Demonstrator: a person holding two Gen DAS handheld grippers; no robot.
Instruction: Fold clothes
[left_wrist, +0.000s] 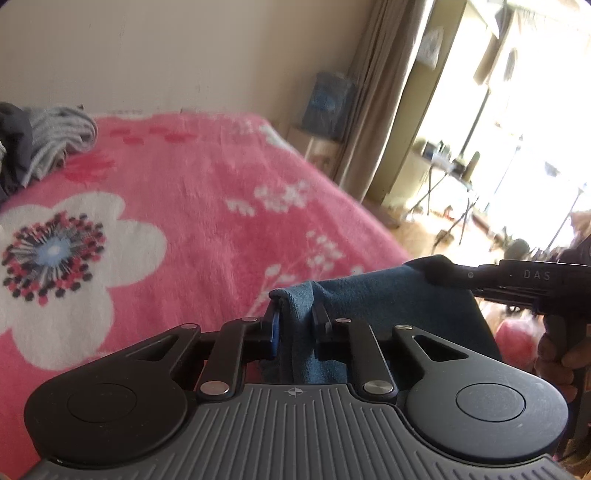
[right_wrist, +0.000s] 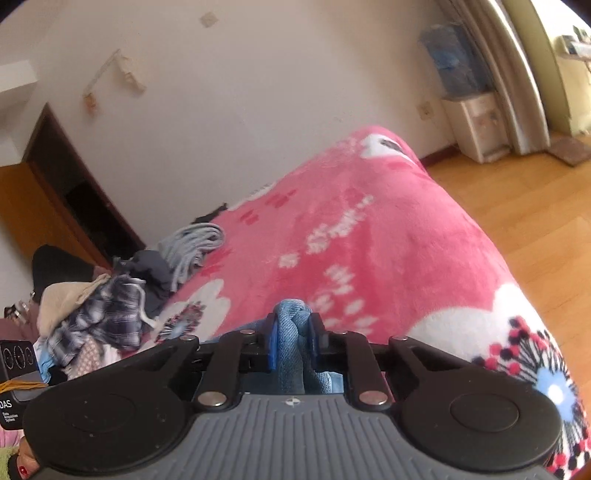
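A blue cloth (left_wrist: 369, 295) hangs stretched above the pink flowered blanket (left_wrist: 203, 177) on the bed. In the left wrist view my left gripper (left_wrist: 295, 321) is shut on a bunched corner of it. My right gripper (left_wrist: 430, 271) comes in from the right and clamps the cloth's other end, held by a hand (left_wrist: 554, 354). In the right wrist view the right gripper (right_wrist: 293, 332) is shut on a gathered fold of the blue cloth (right_wrist: 290, 317), which looks paler there. The rest of the cloth drops below the jaws, out of sight.
A pile of unfolded clothes (right_wrist: 107, 306) lies at the left of the bed, with a grey striped garment (left_wrist: 59, 136) beside it. The bed's right edge drops to a wooden floor (right_wrist: 517, 229). A white cabinet (right_wrist: 476, 125) and curtains stand by the wall.
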